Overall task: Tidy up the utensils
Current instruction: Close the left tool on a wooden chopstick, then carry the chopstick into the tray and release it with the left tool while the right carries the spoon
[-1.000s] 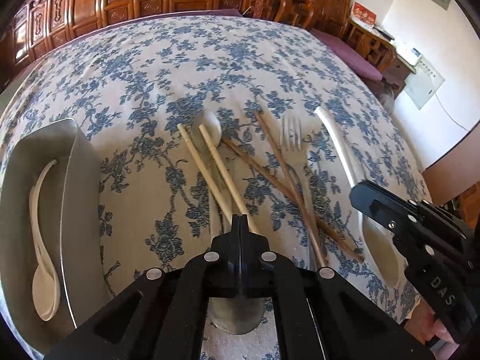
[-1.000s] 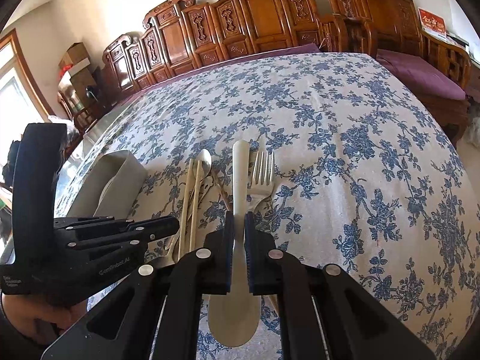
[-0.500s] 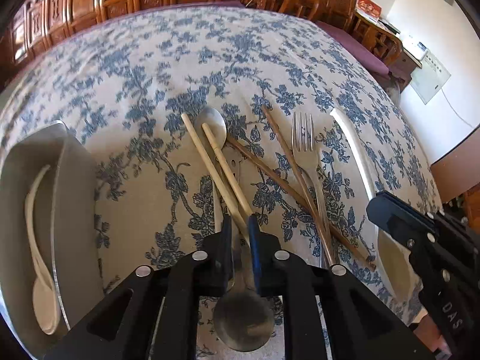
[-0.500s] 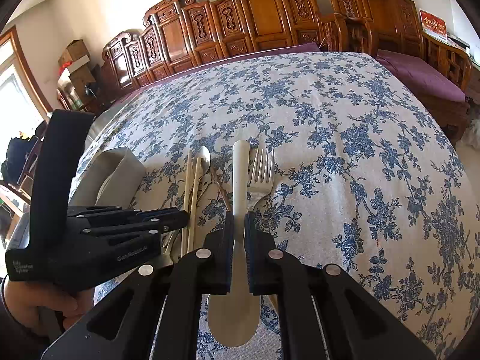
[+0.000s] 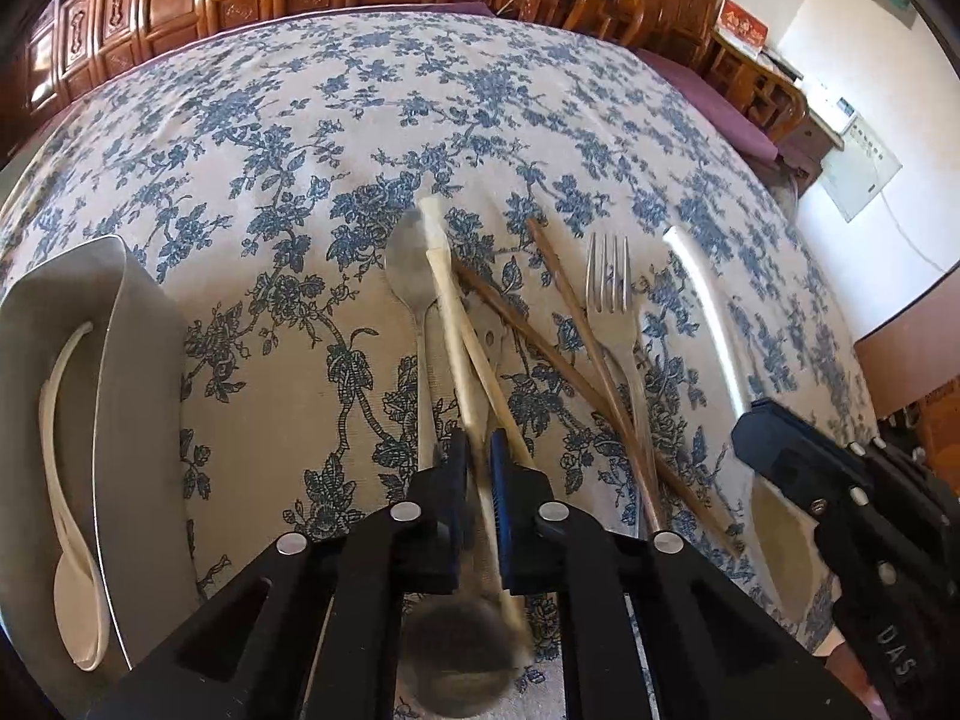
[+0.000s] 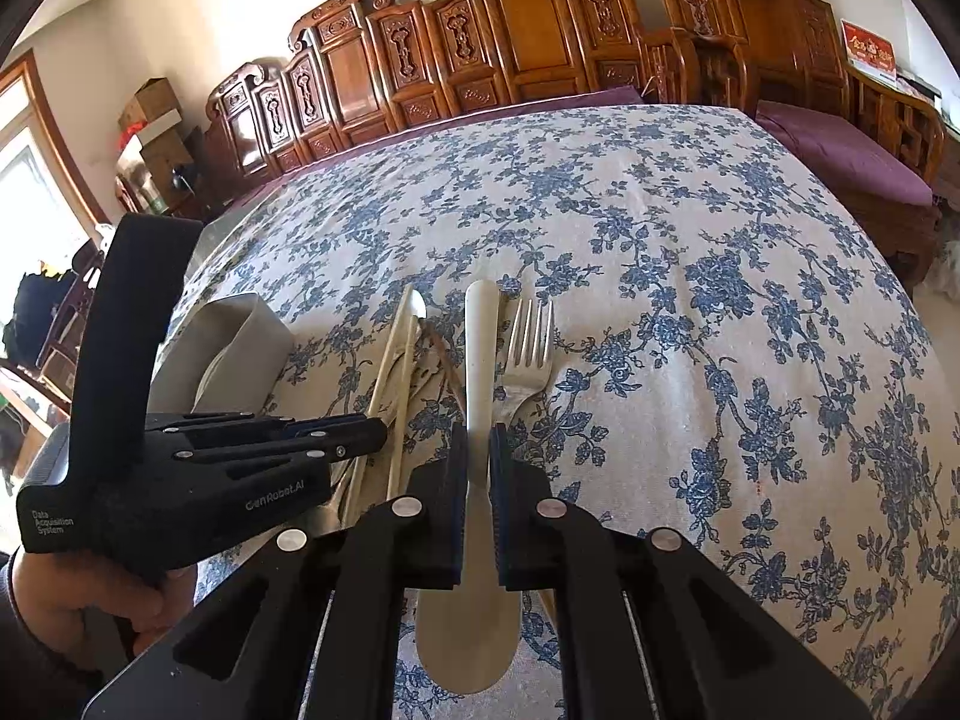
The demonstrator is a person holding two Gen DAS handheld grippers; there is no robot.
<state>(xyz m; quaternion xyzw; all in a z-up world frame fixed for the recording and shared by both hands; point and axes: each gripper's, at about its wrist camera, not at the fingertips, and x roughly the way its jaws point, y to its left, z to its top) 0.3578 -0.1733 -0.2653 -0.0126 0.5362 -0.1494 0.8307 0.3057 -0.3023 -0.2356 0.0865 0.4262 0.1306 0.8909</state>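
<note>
My left gripper (image 5: 477, 468) is closed to a narrow gap around a light bamboo chopstick (image 5: 453, 330) and the handle of a metal spoon (image 5: 462, 666) whose bowl shows blurred below the fingers. A second metal spoon (image 5: 411, 282), dark brown chopsticks (image 5: 576, 378) and a metal fork (image 5: 612, 312) lie on the floral tablecloth. My right gripper (image 6: 478, 462) is shut on the handle of a cream plastic spoon (image 6: 474, 600), which also shows in the left wrist view (image 5: 708, 312). A grey tray (image 5: 144, 396) at left holds another cream spoon (image 5: 66, 516).
The grey tray (image 6: 240, 330) sits by the table's left edge. Carved wooden chairs (image 6: 528, 30) and a purple-cushioned bench (image 6: 840, 150) ring the far side. The tablecloth (image 6: 720, 300) stretches right of the utensils. The left gripper body (image 6: 180, 468) is close beside my right one.
My left gripper went from fully shut to a narrow gap and moved forward over the pile; its fingers now flank a light chopstick and a metal spoon handle. The right gripper stayed put.
</note>
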